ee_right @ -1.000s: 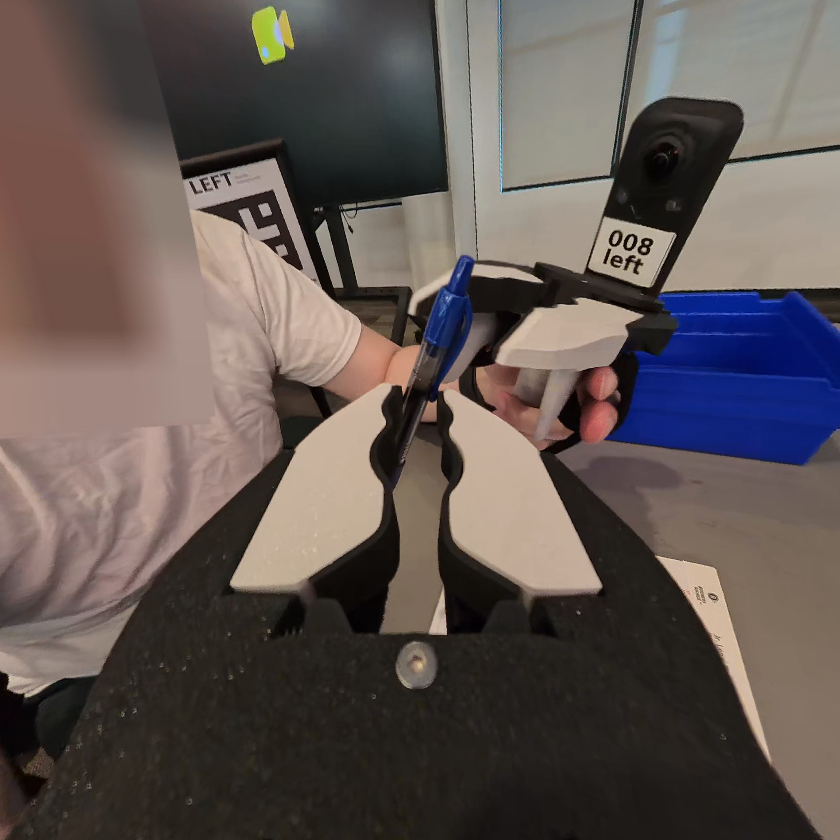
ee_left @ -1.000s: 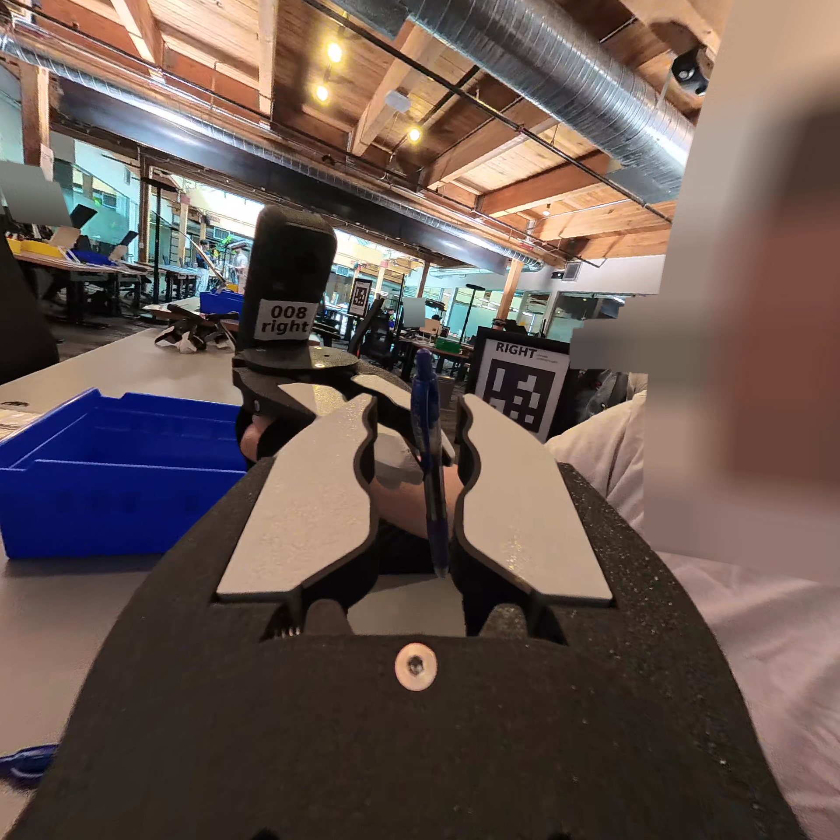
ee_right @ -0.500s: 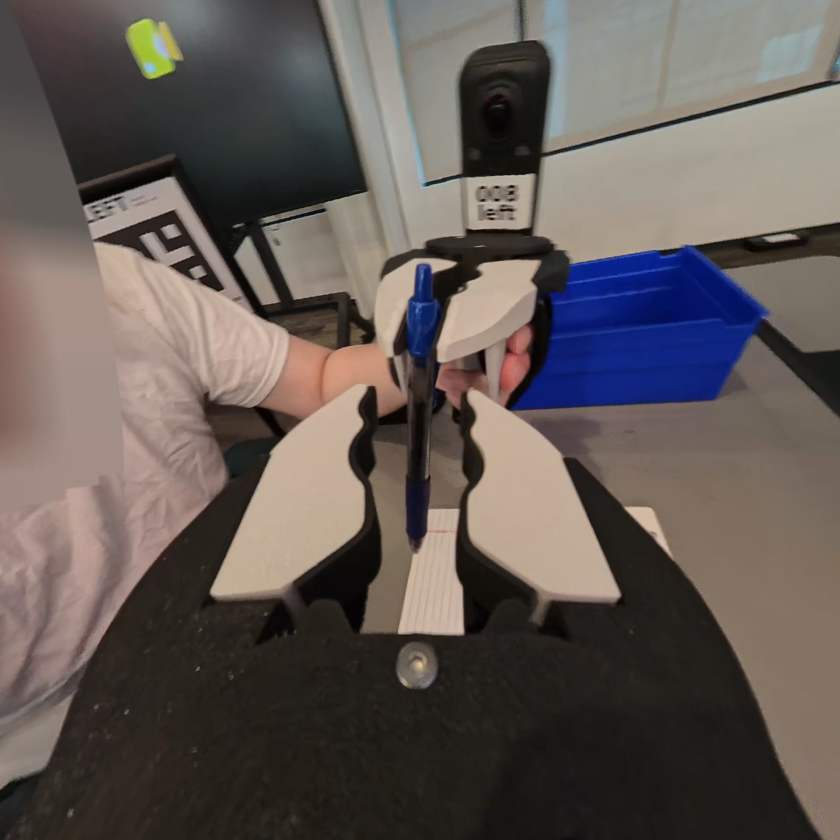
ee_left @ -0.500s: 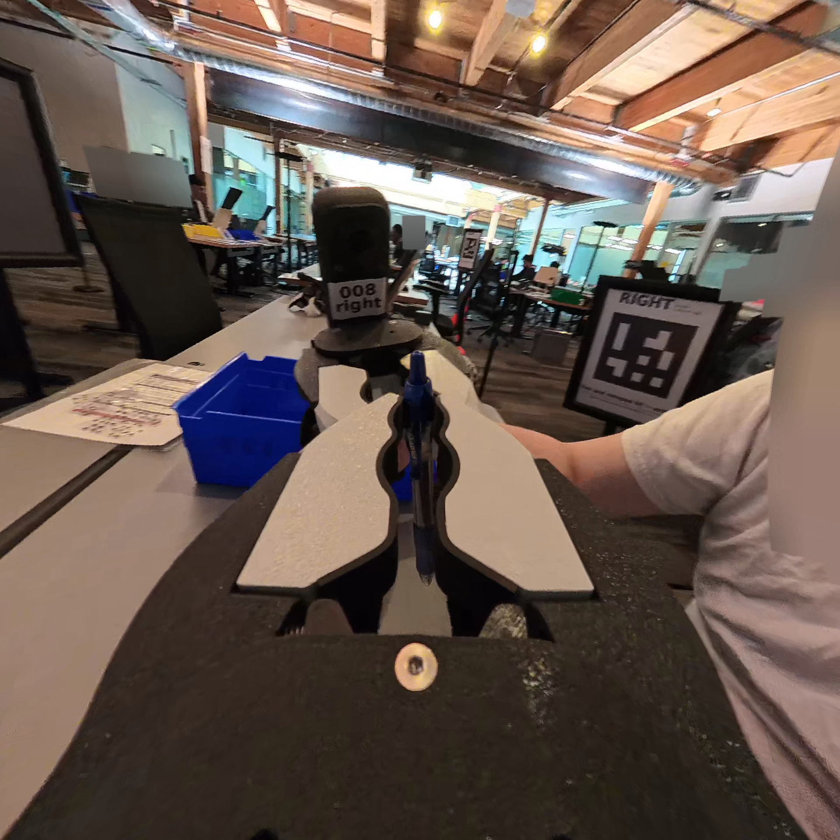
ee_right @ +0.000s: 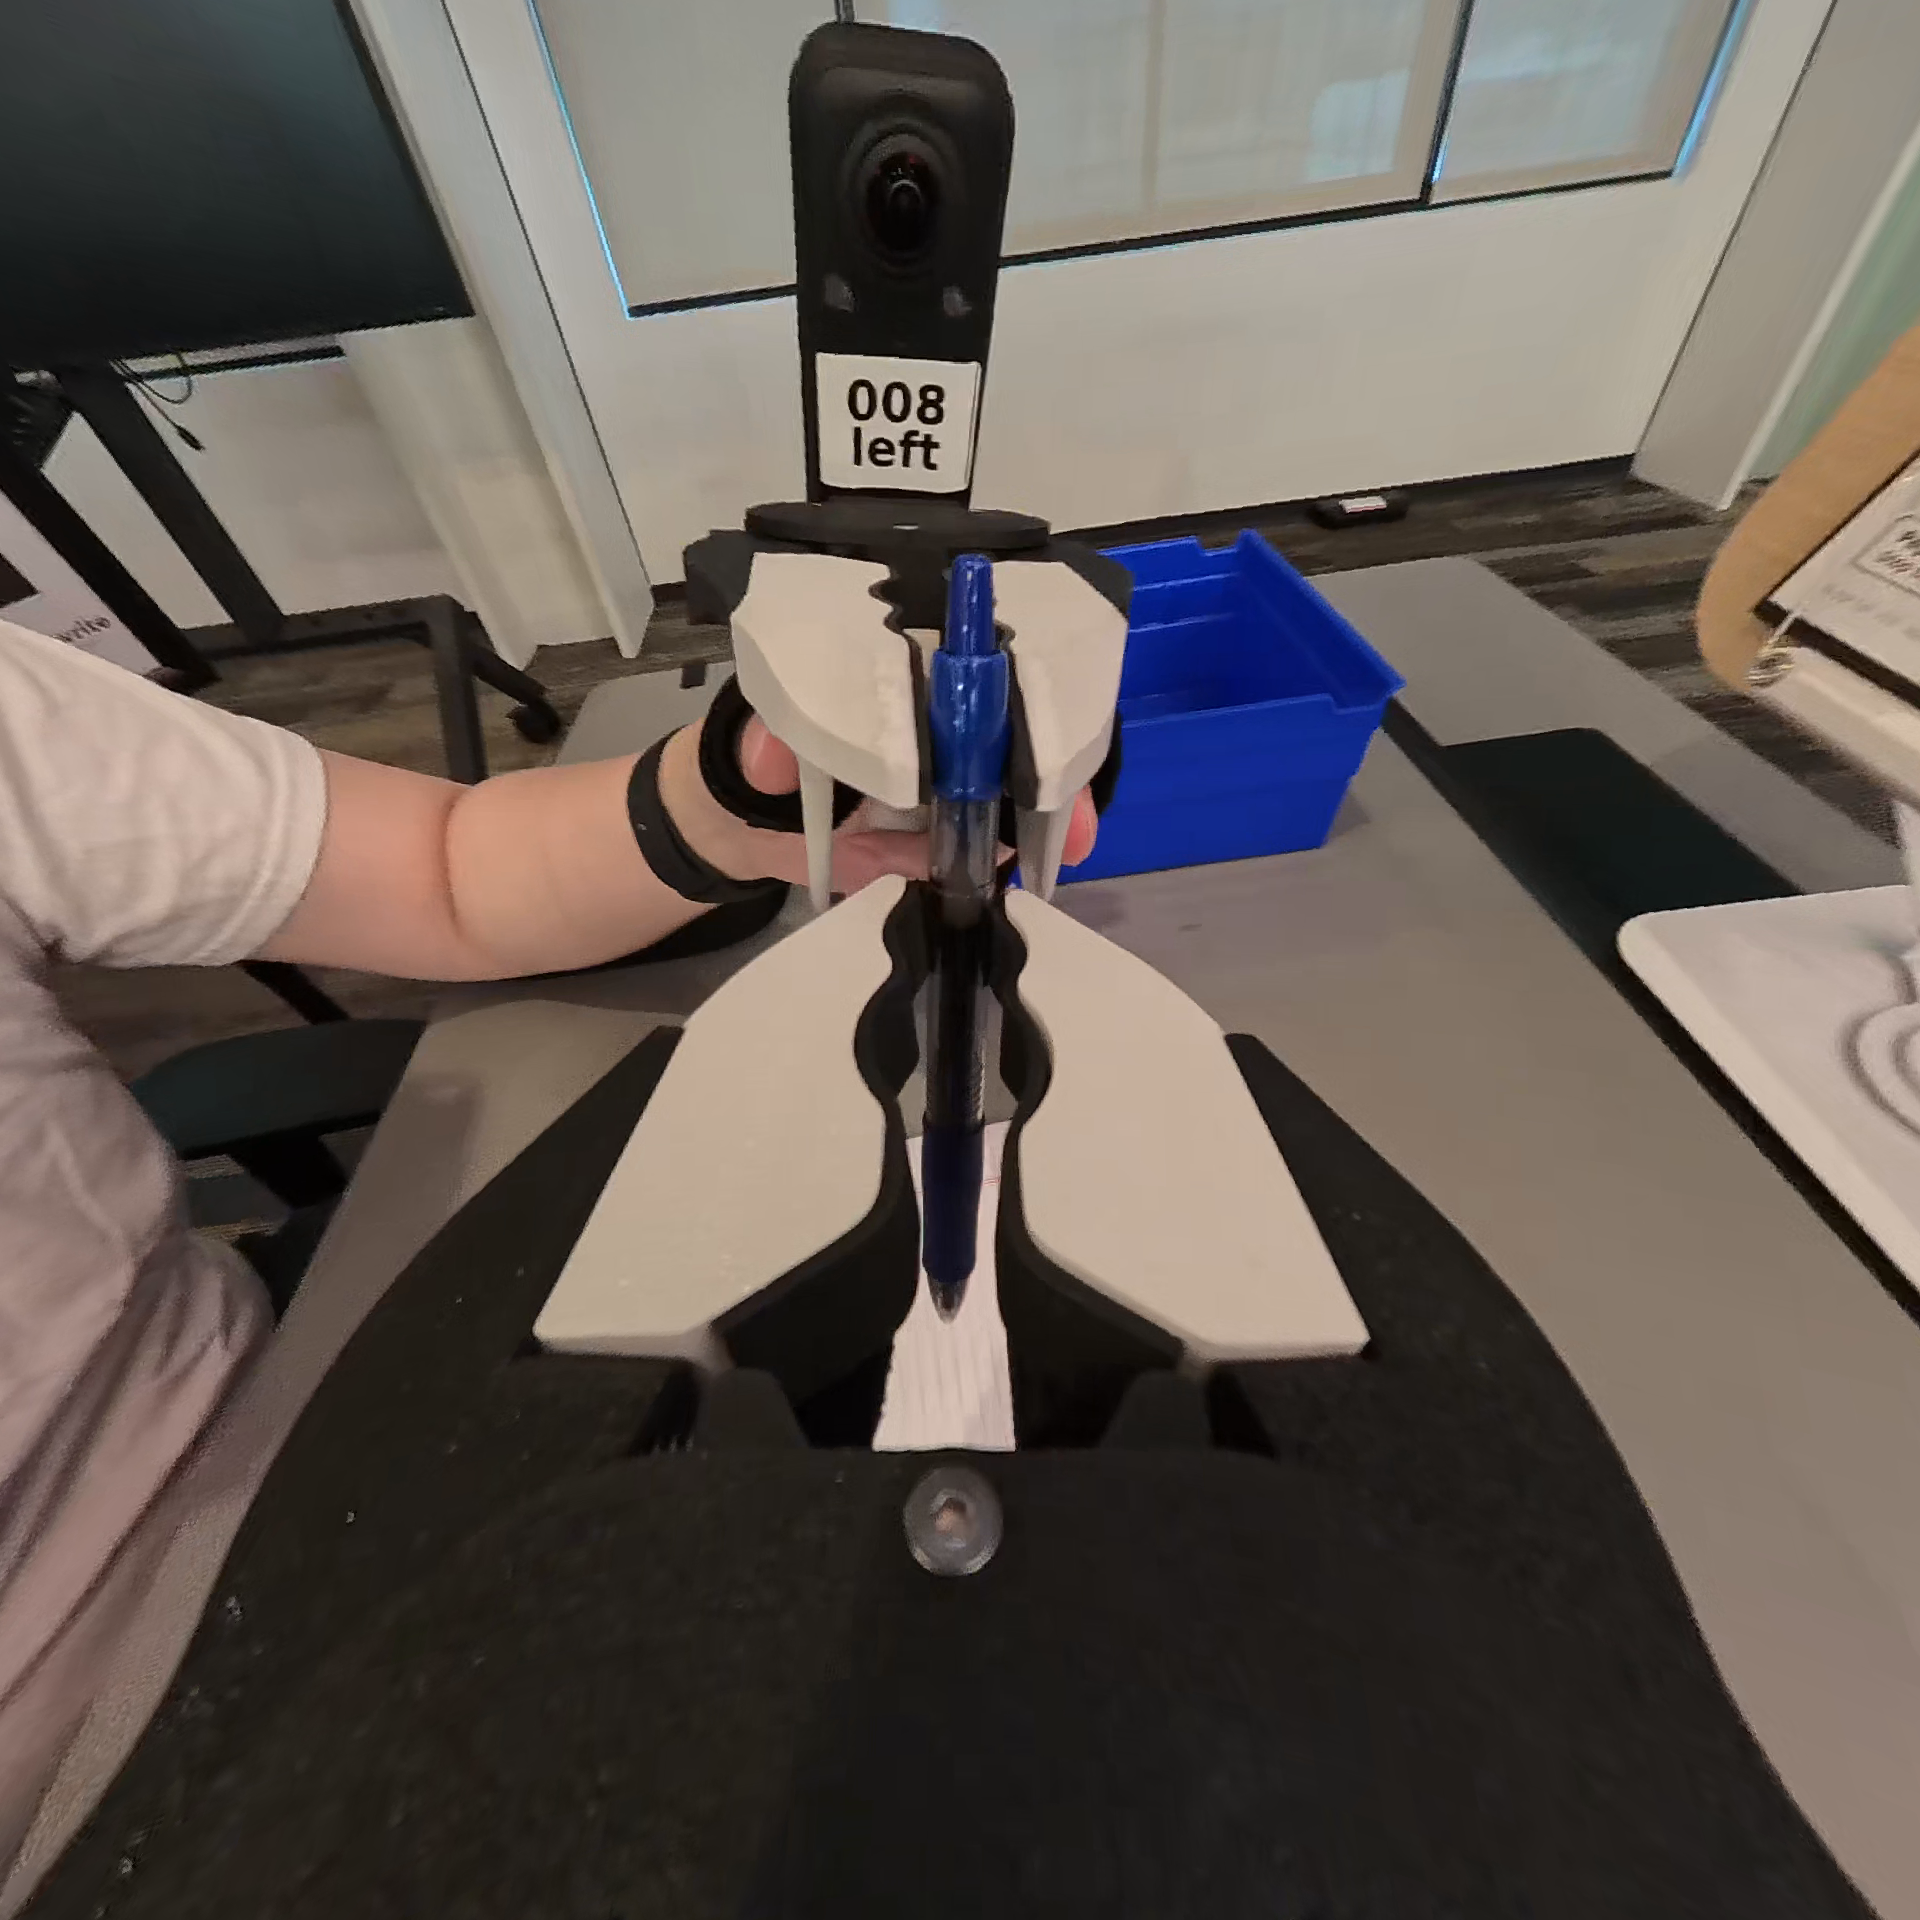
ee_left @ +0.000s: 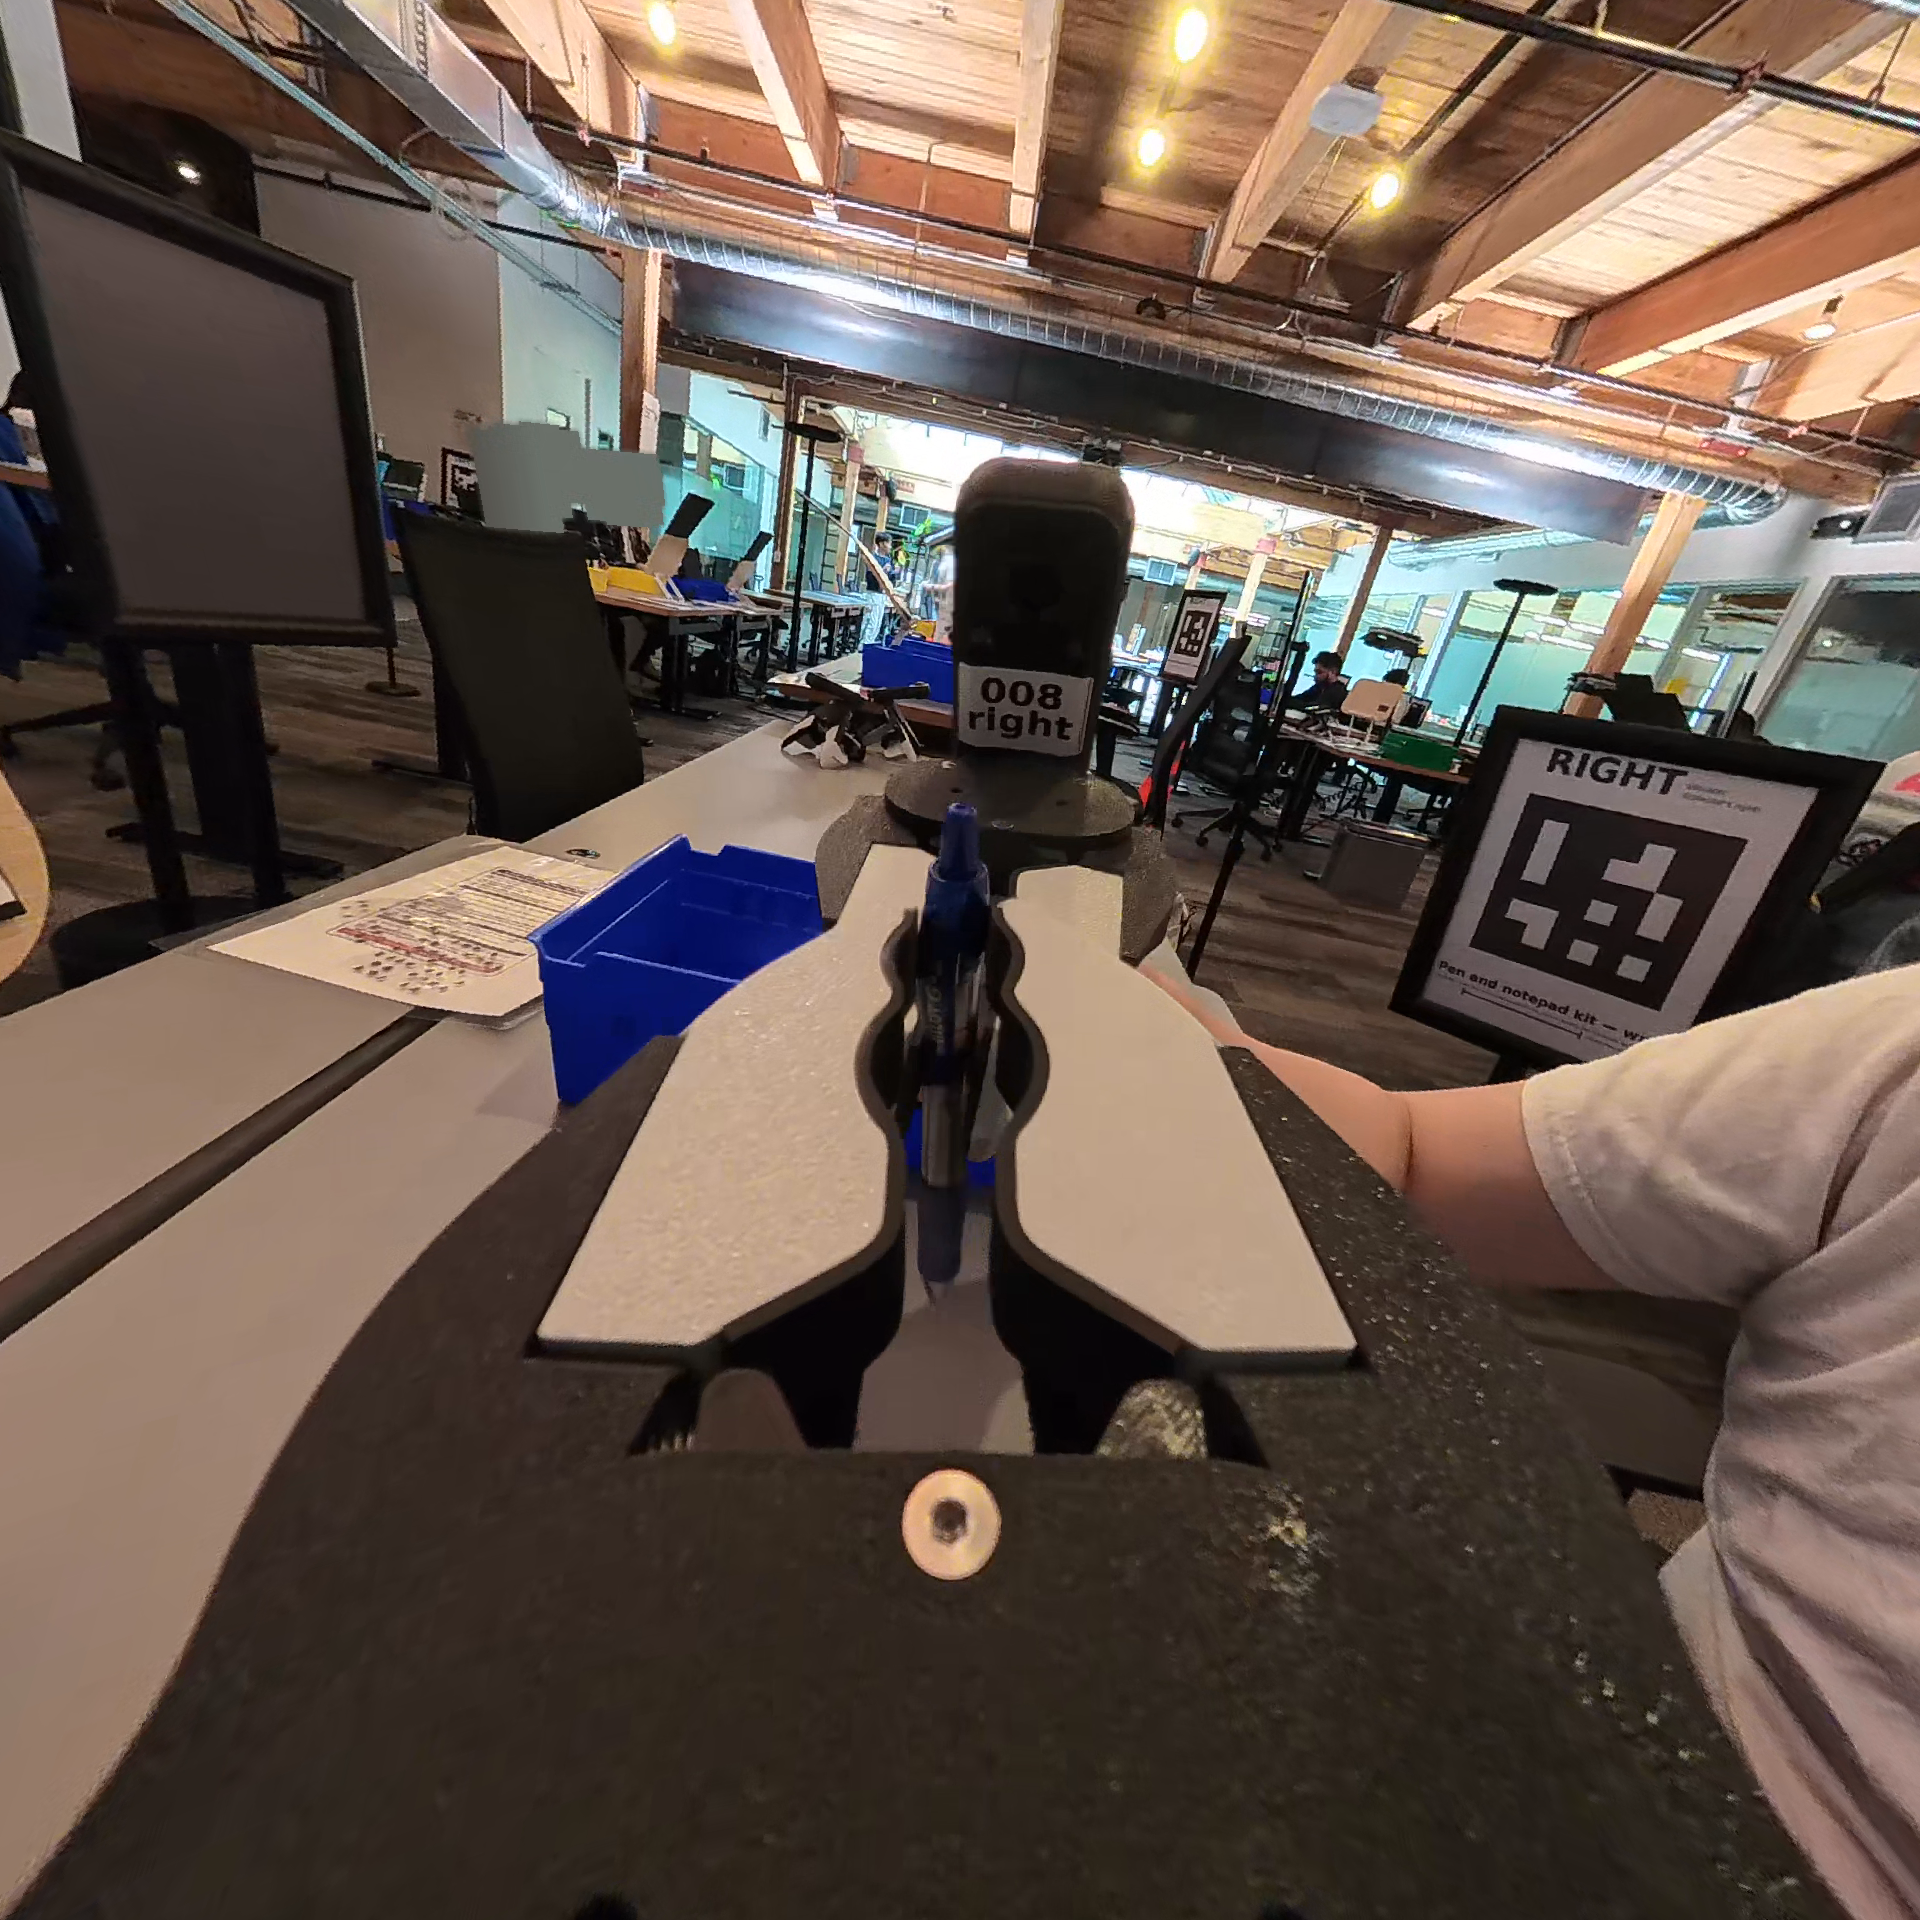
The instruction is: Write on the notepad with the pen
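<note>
A blue pen [ee_right: 961,935] stands upright with its tip down, just above the white lined notepad [ee_right: 951,1382] that shows through the gap under my right gripper. My right gripper [ee_right: 961,904] is shut on the pen's clear barrel. My left gripper [ee_left: 951,914] faces it from the other side and is shut on the same pen [ee_left: 945,1039], higher up near the blue clip. Each gripper shows beyond the pen in the other's view: the left gripper [ee_right: 966,790] and the right gripper [ee_left: 966,883]. Most of the notepad is hidden under my right gripper.
A blue plastic bin [ee_right: 1226,727] stands on the grey table [ee_left: 208,1299] behind the grippers; it also shows in the left wrist view [ee_left: 675,935]. A laminated sheet [ee_left: 436,925] lies beyond it. A white board [ee_right: 1787,1039] lies at the right. A framed marker sign [ee_left: 1621,883] stands off the table. Left tips to right tips: about 4 cm.
One second ago my right gripper held the pen tilted and my left was open. The left gripper closed on the pen, the right opened, and now the right has closed on it again.
</note>
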Demonstrator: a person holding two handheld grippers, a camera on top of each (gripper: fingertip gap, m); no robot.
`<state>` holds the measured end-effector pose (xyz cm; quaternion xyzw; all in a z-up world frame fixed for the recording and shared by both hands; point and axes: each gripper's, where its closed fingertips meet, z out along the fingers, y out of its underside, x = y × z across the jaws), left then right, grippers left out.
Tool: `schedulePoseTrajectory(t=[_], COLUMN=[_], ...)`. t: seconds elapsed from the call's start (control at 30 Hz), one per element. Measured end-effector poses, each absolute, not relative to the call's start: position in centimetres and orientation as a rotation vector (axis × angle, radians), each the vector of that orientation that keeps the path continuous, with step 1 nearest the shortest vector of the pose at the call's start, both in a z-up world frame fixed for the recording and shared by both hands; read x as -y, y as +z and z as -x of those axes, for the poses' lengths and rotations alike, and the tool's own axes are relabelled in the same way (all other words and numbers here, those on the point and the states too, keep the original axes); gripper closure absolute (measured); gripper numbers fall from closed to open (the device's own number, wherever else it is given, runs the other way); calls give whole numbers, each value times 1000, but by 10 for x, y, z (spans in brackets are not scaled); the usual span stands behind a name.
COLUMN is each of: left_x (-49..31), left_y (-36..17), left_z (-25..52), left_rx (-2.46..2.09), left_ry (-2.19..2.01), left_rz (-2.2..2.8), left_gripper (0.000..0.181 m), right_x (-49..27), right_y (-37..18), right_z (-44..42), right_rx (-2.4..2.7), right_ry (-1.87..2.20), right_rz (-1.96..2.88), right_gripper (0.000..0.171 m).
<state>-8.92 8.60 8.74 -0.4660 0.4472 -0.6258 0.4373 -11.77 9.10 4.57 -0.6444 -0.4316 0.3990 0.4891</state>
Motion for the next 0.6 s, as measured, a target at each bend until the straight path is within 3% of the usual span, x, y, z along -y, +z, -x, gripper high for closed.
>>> schedulePoseTrajectory(t=[0.13, 0.17, 0.23, 0.6], left_x=[-103, -106, -106, -89], left_y=[98, 104, 113, 112], left_z=[101, 107, 117, 109], left_rx=[-1039, -1017, -1024, -1136], left_ry=[-1486, -1457, -1379, -1231], left_rz=[1203, 1192, 1145, 1125], left_gripper=[151, 154, 181, 181], right_x=[-94, -96, -98, -90], right_y=[48, 47, 45, 39], right_z=[111, 109, 108, 120], right_rx=[1019, 1013, 1010, 1093], right_ry=[989, 983, 961, 946], right_rz=[1552, 1553, 1550, 1507], right_gripper=[161, 161, 161, 161])
